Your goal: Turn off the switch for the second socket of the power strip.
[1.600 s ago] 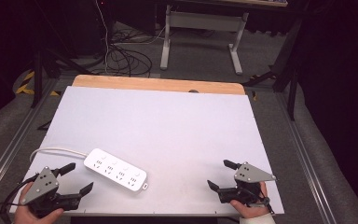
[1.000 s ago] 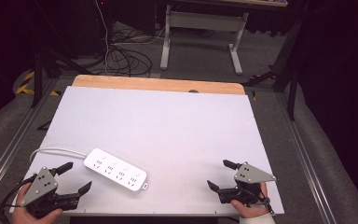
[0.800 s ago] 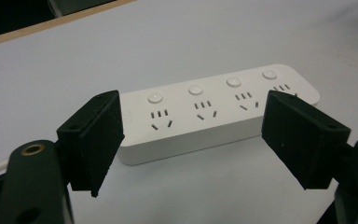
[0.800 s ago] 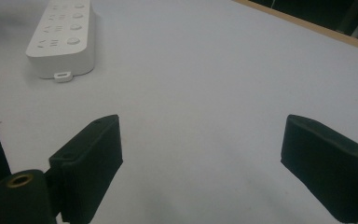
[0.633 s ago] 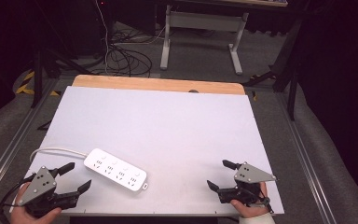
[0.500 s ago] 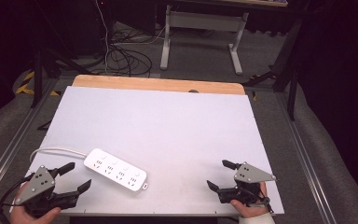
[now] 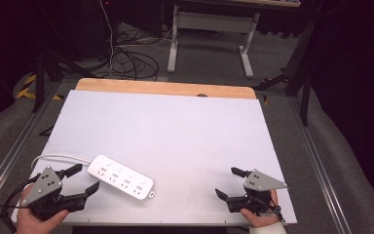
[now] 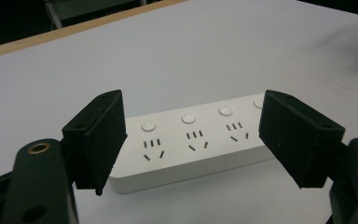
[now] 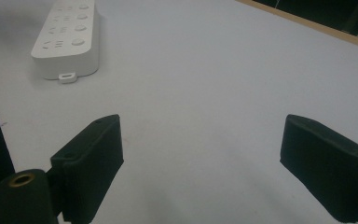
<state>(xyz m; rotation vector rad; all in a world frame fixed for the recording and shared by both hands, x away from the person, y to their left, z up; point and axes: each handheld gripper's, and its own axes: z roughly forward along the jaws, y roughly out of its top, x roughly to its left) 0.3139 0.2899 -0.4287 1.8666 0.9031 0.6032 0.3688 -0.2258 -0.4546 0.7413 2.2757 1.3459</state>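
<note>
White plastic is seen from the high view as a power strip (image 7: 121, 176) lying flat and aslant near the near-left corner of the white table (image 7: 175, 131), its cord (image 7: 53, 158) curling off leftward, with the left gripper (image 7: 78, 179) spread wide just beside it, the right gripper (image 7: 231, 183) likewise spread well apart at the near-right, and broad bare room left beyond. In the left gripper view the strip (image 8: 191, 140) is framed between released jaws; it is judged rigid, light and smooth, best pinched across its narrow width. In the right gripper view the strip (image 9: 67, 39) is found far off, beyond unclenched jaws holding nothing.
</note>
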